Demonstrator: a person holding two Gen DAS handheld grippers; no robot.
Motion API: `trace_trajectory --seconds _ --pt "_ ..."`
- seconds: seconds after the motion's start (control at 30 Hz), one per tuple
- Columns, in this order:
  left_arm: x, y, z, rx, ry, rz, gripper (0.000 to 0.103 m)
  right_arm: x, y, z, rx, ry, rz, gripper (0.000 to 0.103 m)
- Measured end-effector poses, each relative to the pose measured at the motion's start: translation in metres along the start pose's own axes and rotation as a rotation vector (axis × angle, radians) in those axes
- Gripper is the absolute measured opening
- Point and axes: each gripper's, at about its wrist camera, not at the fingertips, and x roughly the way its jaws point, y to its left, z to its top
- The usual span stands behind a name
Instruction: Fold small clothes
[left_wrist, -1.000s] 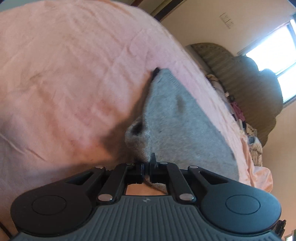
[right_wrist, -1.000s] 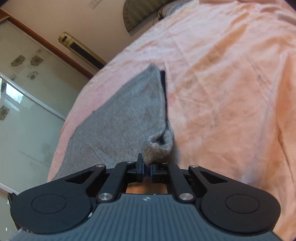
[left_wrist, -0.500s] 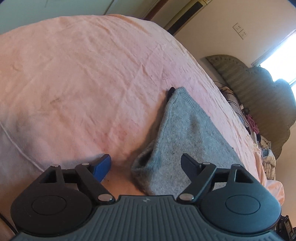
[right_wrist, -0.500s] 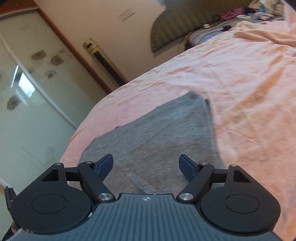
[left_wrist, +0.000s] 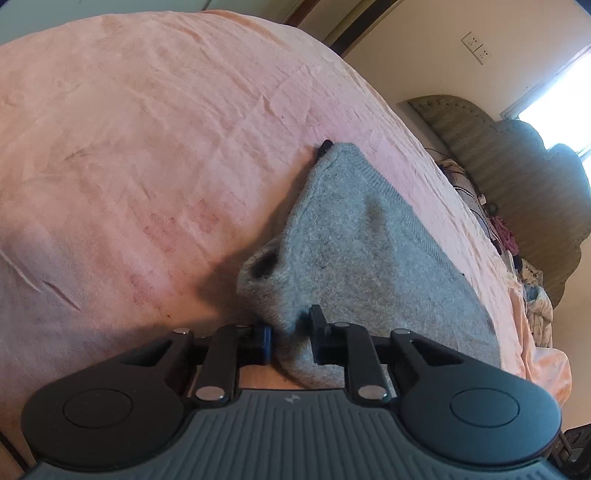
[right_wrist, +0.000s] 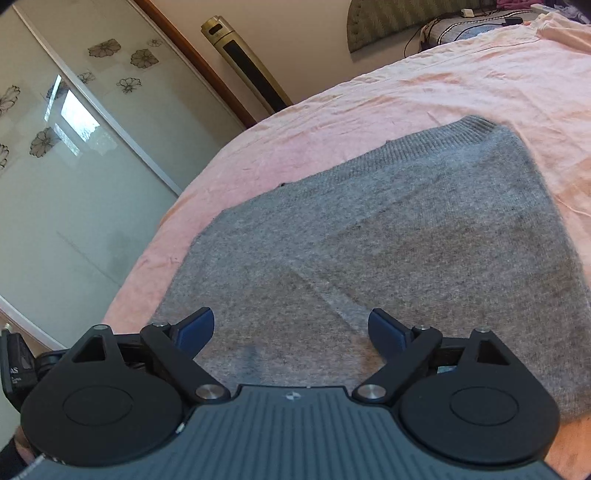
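— One gray knit garment (left_wrist: 369, 266) on the pink bed sheet (left_wrist: 147, 147), left wrist view; the left gripper (left_wrist: 290, 334) is clenched on its bunched near edge — a padded headboard (left_wrist: 517, 177) stands beyond.

— Right wrist view: right gripper (right_wrist: 291, 330) released above it, lying flat near the bed's edge beside one sliding wardrobe door (right_wrist: 74, 147).

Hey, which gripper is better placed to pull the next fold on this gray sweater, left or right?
Left. The left gripper is already shut on a bunched edge of the gray sweater, lifted off the pink sheet. The right gripper hangs open above the flat knit, holding nothing.
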Motion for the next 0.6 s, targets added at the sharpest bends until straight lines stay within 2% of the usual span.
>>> trace_trajectory --seconds 0.07,0.2,0.27,0.33,0.4,0.43,0.53,0.6 --pt "0.000 -0.003 -0.001 0.017 -0.001 0.017 0.007 -0.001 -0.005 -0.009 -0.011 -0.031 0.028 0.096" --pt "-0.007 -0.022 0.000 0.102 -0.062 0.081 0.005 -0.004 -0.013 -0.025 -0.029 -0.110 0.095 0.101" --pt "-0.013 -0.048 -0.004 0.224 -0.120 0.091 0.005 -0.006 -0.014 -0.030 -0.047 -0.132 0.100 0.101" --pt "-0.017 -0.087 -0.019 0.434 -0.172 0.057 0.005 -0.007 -0.015 -0.030 -0.037 -0.130 0.105 0.101" --pt "-0.010 -0.120 -0.047 0.664 -0.166 0.021 0.005 -0.008 -0.018 -0.025 0.000 -0.120 0.115 0.101" --pt "-0.004 -0.129 -0.061 0.732 -0.149 0.014 0.005 -0.009 -0.019 -0.020 0.038 -0.105 0.119 0.101" --pt "0.015 -0.135 -0.090 0.845 -0.108 0.038 0.005 -0.010 -0.017 0.002 0.115 -0.041 0.148 0.101" --pt "0.017 -0.131 -0.091 0.830 -0.103 0.029 0.005 -0.011 -0.011 0.020 0.095 -0.044 0.200 0.101"
